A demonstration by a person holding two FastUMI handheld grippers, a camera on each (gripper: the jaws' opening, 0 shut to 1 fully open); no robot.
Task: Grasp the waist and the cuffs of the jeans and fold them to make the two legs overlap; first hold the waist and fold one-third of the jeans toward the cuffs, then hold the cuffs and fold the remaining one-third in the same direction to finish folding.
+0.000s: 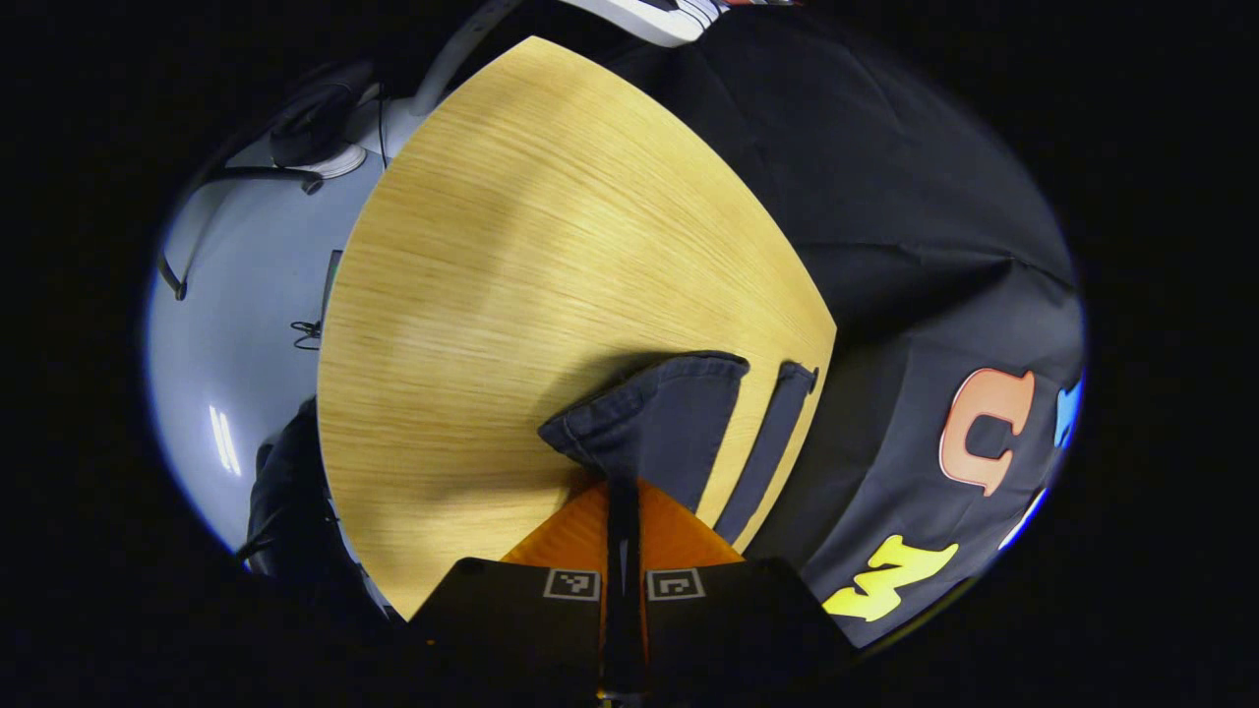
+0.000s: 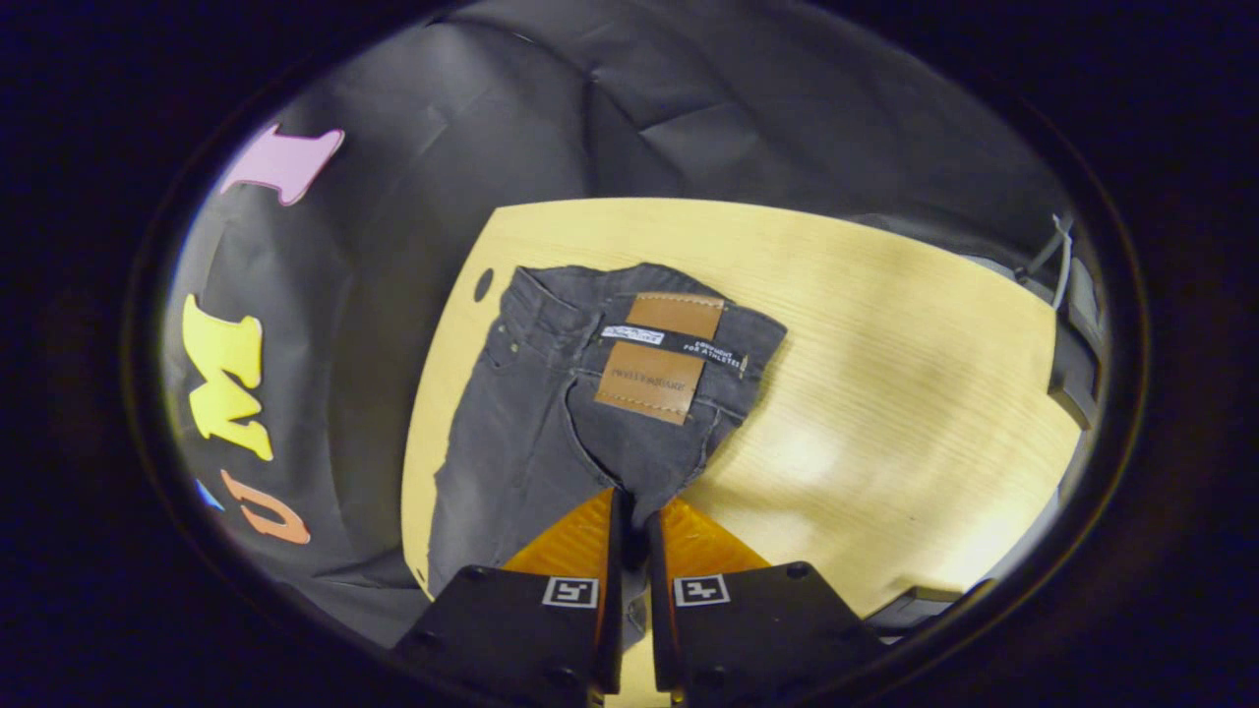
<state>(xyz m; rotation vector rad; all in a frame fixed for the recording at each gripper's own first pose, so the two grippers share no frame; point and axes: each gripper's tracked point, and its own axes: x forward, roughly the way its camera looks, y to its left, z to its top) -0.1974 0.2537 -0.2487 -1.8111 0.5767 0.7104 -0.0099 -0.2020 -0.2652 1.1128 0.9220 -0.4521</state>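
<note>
Dark grey jeans lie on a light wooden table (image 1: 511, 295). In the left gripper view the cuff end (image 1: 654, 413) of one leg rises from the tabletop, and my left gripper (image 1: 622, 489) is shut on it, dark cloth running down between the orange fingers (image 1: 566, 536). The other leg shows as a narrow strip (image 1: 772, 447) by the table's right edge. In the right gripper view the waist (image 2: 649, 295) with its brown leather patch (image 2: 657, 356) lies flat farther off. My right gripper (image 2: 629, 503) is shut on the near edge of the jeans below the patch.
The table edge runs close along the jeans beside the black cloth wall (image 2: 393, 246). A small round hole (image 2: 484, 284) sits in the tabletop near the waist. Grey floor with cables (image 1: 246, 295) lies beyond the table's left side. Dark equipment (image 2: 1067, 344) stands past the far right edge.
</note>
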